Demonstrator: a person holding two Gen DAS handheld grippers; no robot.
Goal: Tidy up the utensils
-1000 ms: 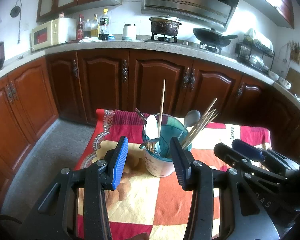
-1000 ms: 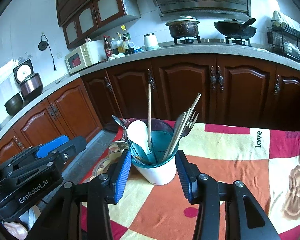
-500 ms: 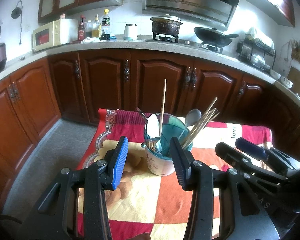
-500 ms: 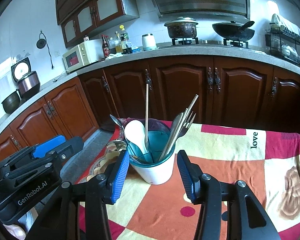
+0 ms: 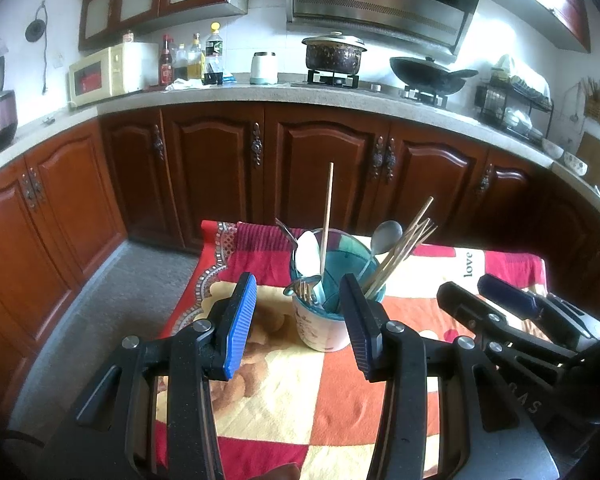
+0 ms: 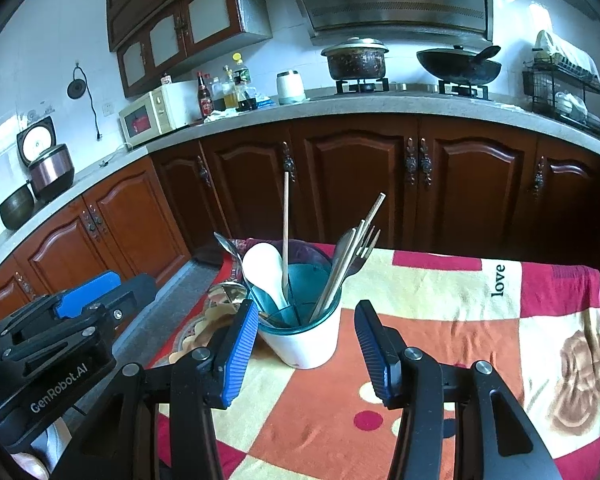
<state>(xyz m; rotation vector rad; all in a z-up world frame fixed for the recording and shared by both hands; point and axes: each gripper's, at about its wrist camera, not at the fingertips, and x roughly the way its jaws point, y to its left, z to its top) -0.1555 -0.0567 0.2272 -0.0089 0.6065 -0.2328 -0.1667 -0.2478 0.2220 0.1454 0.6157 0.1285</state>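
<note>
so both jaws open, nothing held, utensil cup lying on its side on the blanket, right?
Not quite: the utensil cup stands upright on the blanket, as the right wrist view shows. Both sets of jaws are open and hold nothing.

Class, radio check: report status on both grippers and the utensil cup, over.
Left gripper and right gripper open, empty. Utensil cup upright on tablecloth, holding spoons, fork, chopsticks. Nothing in the way.
</note>
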